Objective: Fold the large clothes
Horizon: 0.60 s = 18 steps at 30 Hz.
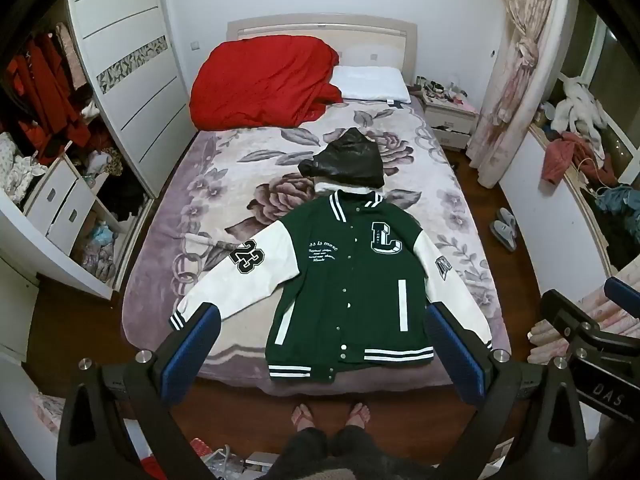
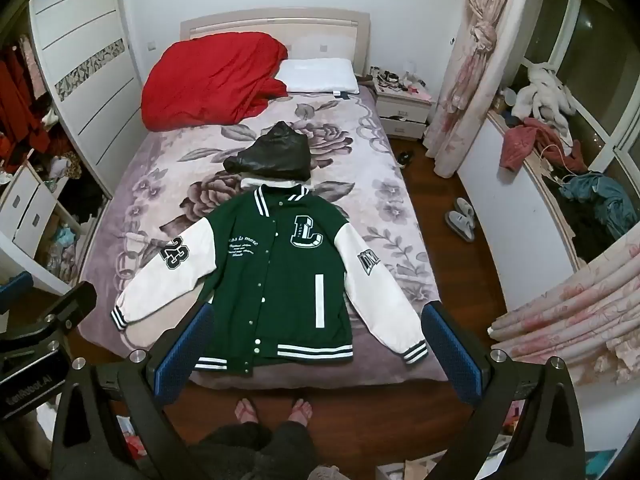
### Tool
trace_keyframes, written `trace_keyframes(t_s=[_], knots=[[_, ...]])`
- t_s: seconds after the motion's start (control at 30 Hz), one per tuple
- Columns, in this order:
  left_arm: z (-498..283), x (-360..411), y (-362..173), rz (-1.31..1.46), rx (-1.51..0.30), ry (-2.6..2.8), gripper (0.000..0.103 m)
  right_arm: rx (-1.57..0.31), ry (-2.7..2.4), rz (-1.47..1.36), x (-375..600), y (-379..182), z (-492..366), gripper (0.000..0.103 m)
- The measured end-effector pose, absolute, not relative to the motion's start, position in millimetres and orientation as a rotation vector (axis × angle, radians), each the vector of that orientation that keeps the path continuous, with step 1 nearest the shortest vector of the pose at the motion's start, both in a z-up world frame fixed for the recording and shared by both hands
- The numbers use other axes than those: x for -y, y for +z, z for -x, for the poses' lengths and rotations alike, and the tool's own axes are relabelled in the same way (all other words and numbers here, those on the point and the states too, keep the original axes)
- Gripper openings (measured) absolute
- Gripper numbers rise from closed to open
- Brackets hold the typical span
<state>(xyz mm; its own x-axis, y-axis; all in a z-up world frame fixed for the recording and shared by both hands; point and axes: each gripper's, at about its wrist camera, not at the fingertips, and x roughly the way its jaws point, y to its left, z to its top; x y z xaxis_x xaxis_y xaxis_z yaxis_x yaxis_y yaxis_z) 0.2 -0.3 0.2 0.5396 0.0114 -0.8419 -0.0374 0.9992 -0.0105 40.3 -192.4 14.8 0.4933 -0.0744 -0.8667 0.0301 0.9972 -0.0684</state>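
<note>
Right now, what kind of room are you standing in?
Most likely a bedroom: a bed with a white pillow at its head, an open wardrobe full of clothes, and a nightstand beside the bed.

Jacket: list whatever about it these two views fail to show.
- Jacket back: both views, lies face up on the bed.
- Script on its chest: both views, too small to read.
- Left wrist view: right claw tips cut off.
- Hood inside: folded shut.

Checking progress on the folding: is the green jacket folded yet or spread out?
Spread out: the green jacket lies flat on the bed, sleeves out.
</note>
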Motion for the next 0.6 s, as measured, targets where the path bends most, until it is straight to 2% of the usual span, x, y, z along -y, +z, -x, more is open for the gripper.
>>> trace_keyframes(t_s=[0.6], knots=[[5, -6, 3, 0.036, -0.991, 0.026, 0.103, -1.049, -0.059, 0.047, 190, 17, -39, 0.103]])
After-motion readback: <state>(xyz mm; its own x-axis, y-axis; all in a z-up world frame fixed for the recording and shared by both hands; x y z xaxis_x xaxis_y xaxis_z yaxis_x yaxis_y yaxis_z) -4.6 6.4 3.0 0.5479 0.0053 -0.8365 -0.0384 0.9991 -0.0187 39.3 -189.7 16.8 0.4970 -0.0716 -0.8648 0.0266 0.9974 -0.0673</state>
